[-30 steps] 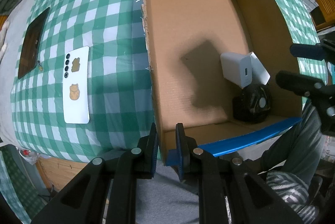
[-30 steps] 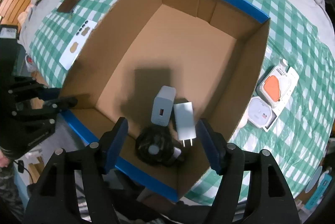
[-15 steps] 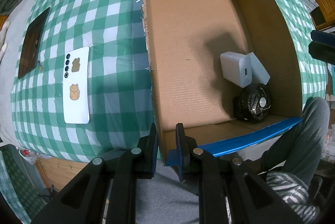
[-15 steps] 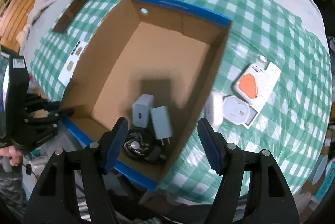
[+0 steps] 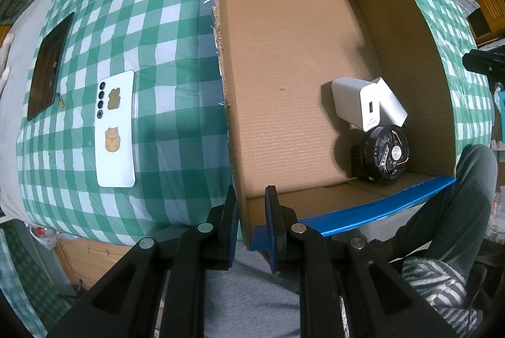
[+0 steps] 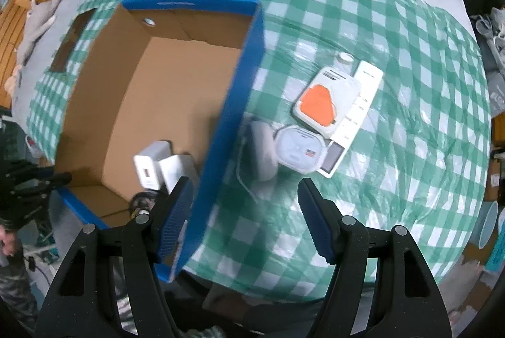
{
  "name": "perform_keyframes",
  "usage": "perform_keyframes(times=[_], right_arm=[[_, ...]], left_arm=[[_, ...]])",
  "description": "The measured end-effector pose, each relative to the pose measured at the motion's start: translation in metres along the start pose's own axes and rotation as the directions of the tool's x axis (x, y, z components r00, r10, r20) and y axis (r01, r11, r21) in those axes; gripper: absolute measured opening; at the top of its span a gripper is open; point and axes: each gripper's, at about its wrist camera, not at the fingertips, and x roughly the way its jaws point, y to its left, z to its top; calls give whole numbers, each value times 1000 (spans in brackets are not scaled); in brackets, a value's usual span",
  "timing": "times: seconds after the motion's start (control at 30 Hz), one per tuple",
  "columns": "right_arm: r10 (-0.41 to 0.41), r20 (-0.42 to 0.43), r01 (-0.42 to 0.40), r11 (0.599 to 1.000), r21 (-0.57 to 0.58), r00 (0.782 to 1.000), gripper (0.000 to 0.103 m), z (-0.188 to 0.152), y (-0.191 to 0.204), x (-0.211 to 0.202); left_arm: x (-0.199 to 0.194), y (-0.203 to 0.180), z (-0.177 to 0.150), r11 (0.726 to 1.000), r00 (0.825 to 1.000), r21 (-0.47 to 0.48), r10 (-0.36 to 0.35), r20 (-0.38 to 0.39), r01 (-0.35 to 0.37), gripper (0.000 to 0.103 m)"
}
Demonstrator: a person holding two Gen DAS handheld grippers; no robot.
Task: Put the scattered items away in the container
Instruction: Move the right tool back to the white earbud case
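Observation:
An open cardboard box [image 5: 284, 60] with blue outer walls [image 6: 246, 69] stands on the checked cloth. In its near right corner lie a white charger [image 5: 356, 101], a second white adapter [image 5: 393, 106] and a black round fan [image 5: 382, 151]. My left gripper [image 5: 251, 211] is shut on the box's near left corner wall. My right gripper [image 6: 246, 224] is open and empty, above the box's right wall and the cloth beside it. Just right of the box lie a grey oval item [image 6: 260, 148], a white square case [image 6: 300, 148] and an orange-and-white case [image 6: 328, 98].
A white phone [image 5: 115, 129] with cat stickers and a dark tablet [image 5: 47, 66] lie on the cloth left of the box. A long white strip [image 6: 359, 104] and a thin white cable [image 6: 243, 177] lie by the cases. A person's legs [image 5: 448, 211] are at the table's near edge.
My right gripper has moved right, from above the box's inside to above its right wall and the cloth. The left gripper and the box have stayed still.

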Motion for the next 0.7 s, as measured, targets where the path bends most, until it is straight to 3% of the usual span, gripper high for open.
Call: perform_keyframes(times=[0.7], right_arm=[[-43, -103, 46, 999, 28, 994, 70, 0, -30, 69]], left_arm=[[0, 1, 0, 1000, 1000, 8, 9, -5, -9, 14]])
